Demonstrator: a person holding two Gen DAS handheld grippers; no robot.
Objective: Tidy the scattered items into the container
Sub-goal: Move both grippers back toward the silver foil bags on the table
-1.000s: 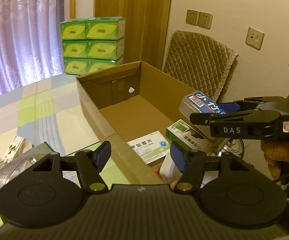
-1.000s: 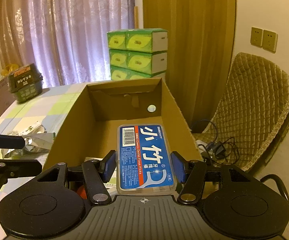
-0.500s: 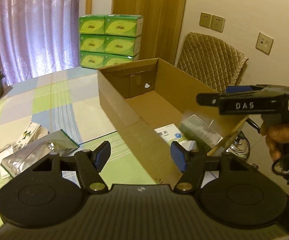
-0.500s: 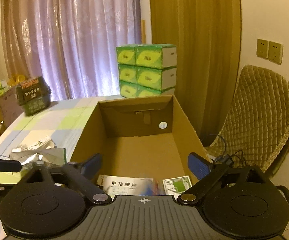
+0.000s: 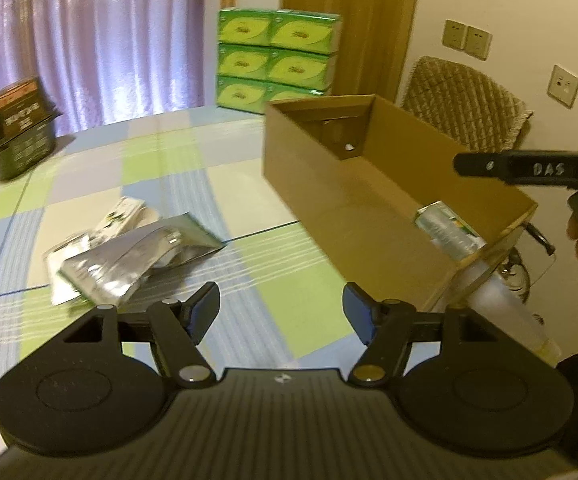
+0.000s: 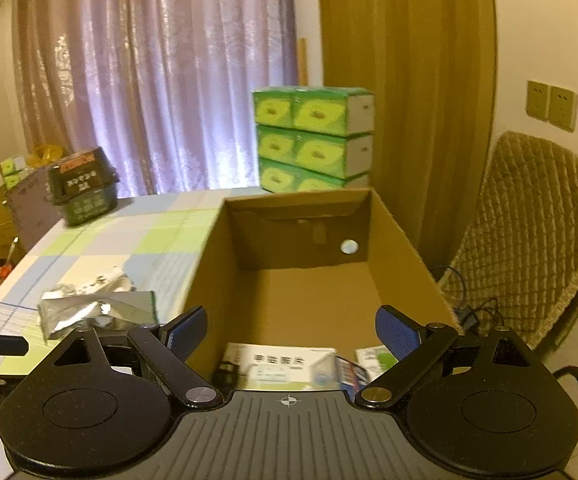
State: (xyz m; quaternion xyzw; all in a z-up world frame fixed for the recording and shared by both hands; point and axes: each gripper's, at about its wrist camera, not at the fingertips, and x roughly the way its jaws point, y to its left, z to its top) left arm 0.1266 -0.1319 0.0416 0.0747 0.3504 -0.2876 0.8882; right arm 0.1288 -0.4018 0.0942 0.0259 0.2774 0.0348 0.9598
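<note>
From the left wrist, the left gripper (image 5: 281,316) hangs over the checked green-and-blue worktop (image 5: 101,184), its fingers spread wide around nothing. A crumpled silver foil pouch (image 5: 137,260) lies on other small packets ahead on the left. The open brown cardboard box (image 5: 353,216) stands to the right.

From the right wrist, the right gripper (image 6: 291,334) sits over the box's near end, fingers wide and empty. Below them, on the box floor, lie a white medicine carton (image 6: 279,364) and a blue-labelled clear case (image 6: 349,372).
</note>
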